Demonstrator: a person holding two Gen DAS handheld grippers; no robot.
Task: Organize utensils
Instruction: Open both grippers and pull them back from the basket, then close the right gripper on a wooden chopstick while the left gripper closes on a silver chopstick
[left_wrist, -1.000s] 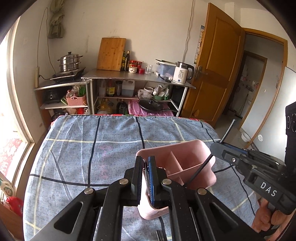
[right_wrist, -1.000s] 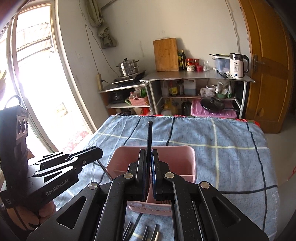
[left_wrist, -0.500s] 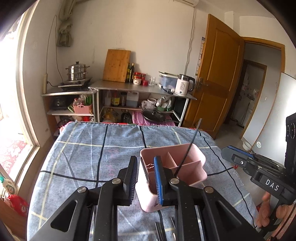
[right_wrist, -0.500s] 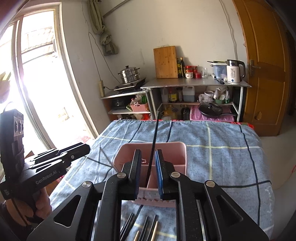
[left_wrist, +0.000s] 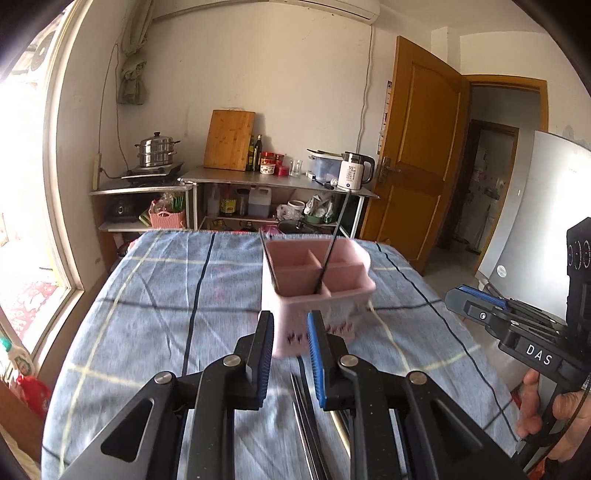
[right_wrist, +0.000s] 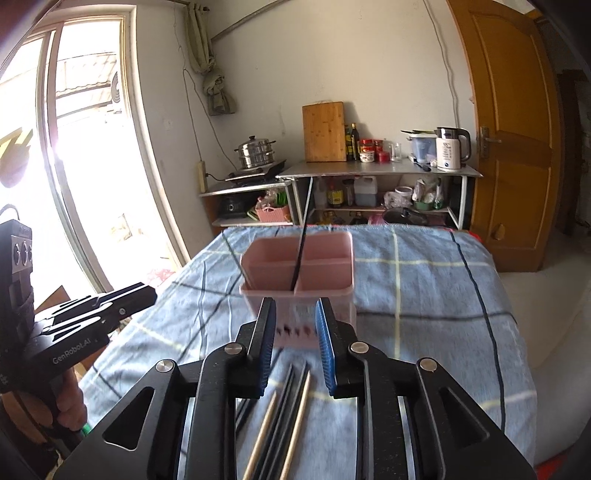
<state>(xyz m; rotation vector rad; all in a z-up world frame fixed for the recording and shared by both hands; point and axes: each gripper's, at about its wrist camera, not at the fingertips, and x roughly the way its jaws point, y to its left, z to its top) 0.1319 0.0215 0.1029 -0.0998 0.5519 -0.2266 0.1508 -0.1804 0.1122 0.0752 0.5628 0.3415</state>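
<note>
Left gripper (left_wrist: 290, 356) fingers spread, empty, near side of pink holder (left_wrist: 321, 291) on blue plaid cloth (left_wrist: 155, 314); black chopstick (left_wrist: 330, 247) stood in holder. Right gripper (right_wrist: 295, 341) fingers spread, empty; loose chopsticks (right_wrist: 284, 417) lay beneath

Pink holder (left_wrist: 317, 275), black chopstick (right_wrist: 299, 258), blue plaid cloth (left_wrist: 166, 295).

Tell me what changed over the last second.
The right hand-held gripper let go of the black chopstick, now standing in the pink holder, and opened. The left hand-held gripper released the holder's wall. Both pulled back. The holder and the loose chopsticks on the cloth stayed put.
</note>
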